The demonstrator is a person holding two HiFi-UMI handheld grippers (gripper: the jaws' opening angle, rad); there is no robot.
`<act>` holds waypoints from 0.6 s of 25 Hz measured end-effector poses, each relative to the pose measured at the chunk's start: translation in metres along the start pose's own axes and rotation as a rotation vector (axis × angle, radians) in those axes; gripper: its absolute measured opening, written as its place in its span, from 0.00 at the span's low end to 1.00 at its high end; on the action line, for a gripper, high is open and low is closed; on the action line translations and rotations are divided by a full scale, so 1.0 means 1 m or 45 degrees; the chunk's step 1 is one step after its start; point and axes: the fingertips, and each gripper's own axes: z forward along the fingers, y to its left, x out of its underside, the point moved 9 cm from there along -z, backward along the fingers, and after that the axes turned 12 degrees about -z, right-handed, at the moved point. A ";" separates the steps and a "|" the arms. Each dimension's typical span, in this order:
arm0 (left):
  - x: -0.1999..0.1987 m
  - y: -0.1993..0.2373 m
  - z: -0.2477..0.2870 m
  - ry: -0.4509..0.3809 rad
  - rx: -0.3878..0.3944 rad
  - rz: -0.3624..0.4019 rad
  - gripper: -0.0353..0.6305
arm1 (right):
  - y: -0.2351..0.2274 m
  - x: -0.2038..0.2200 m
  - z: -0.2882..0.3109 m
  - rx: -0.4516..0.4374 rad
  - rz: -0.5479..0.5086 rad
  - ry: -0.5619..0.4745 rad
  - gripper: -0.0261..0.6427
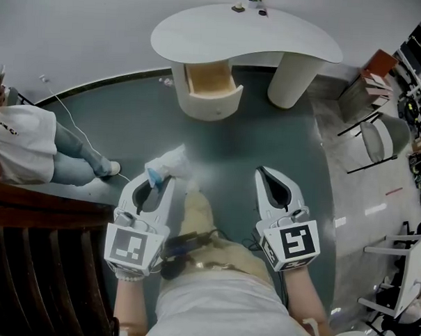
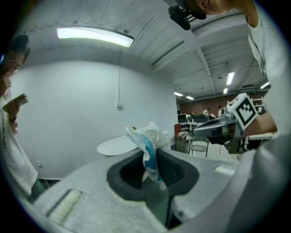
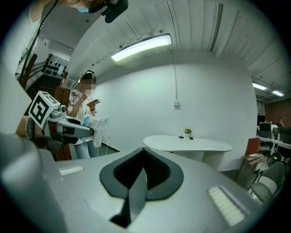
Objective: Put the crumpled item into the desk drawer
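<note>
The crumpled item [image 2: 149,136] is a wad of thin white wrap or tissue with a blue streak. It sits pinched in the left gripper [image 1: 158,178], whose jaws are clamped on its lower part while the bulk puffs out above and past the tips. It looks very light and soft, with no stiffness to speak of. It should squash freely, and a loose fold could slip out or cling to a pad on release, so a hold low on the dense bunched part seems the right one. Just beside it, the right gripper [image 1: 262,173] is empty, its jaws closed together. Both are held out over the dark floor [image 1: 225,143] in front of the person. Well ahead stands the white desk [image 1: 202,31], its drawer [image 1: 217,105] pulled out and showing a bare wooden inside — the wad is not yet anywhere near it
</note>
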 end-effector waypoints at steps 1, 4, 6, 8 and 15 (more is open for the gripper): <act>0.000 0.000 0.000 -0.003 -0.007 -0.007 0.15 | 0.001 0.001 -0.001 -0.003 0.003 -0.002 0.05; 0.001 0.001 0.000 -0.004 -0.009 -0.004 0.15 | 0.002 0.002 -0.002 -0.001 0.006 -0.011 0.05; 0.002 0.002 0.005 -0.005 -0.001 0.006 0.15 | -0.001 0.004 0.001 0.011 0.009 -0.011 0.05; 0.002 0.003 0.012 -0.007 0.006 0.000 0.15 | -0.006 0.006 0.004 0.018 0.009 -0.011 0.05; -0.008 0.012 0.036 -0.040 0.051 0.027 0.15 | -0.018 0.003 0.019 0.036 -0.011 -0.026 0.05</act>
